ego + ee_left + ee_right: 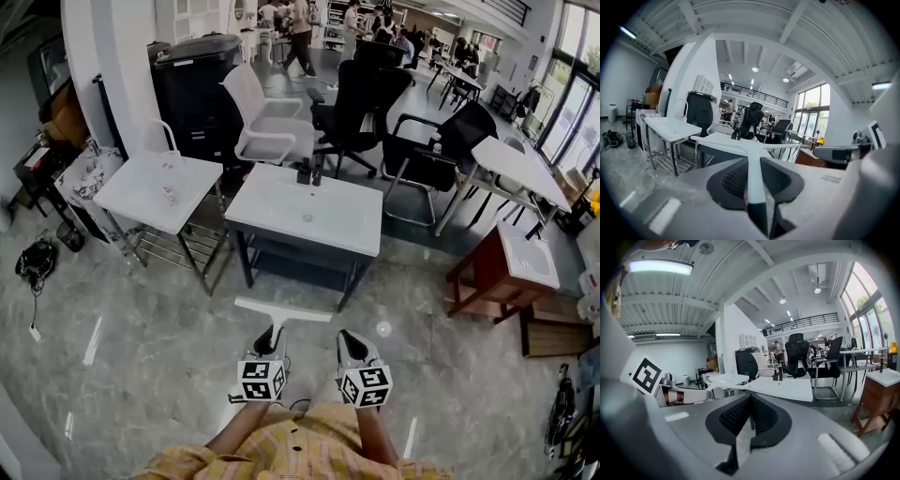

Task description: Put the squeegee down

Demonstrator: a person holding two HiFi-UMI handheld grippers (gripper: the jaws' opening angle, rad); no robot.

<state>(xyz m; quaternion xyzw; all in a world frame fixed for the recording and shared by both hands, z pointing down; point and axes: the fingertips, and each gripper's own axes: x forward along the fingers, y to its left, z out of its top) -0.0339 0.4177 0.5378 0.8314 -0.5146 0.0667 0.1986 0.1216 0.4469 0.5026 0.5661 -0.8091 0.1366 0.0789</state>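
Gripping the squeegee (281, 311) by its handle, the left gripper (271, 345) should lower it level onto the countertop (281, 202) ahead, then release; right gripper (352, 345) closed, empty.

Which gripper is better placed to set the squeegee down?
Left. The left gripper is clamped on the squeegee handle, its blade crosswise ahead, toward the white sink table. The right gripper, beside it, is shut and empty.

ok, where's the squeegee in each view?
Head view: low centre, squeegee in the left gripper.
Left gripper view: squeegee dead centre, handle between the jaws.
Right gripper view: squeegee blade just left of centre.
Shared landmark: tall black chair.
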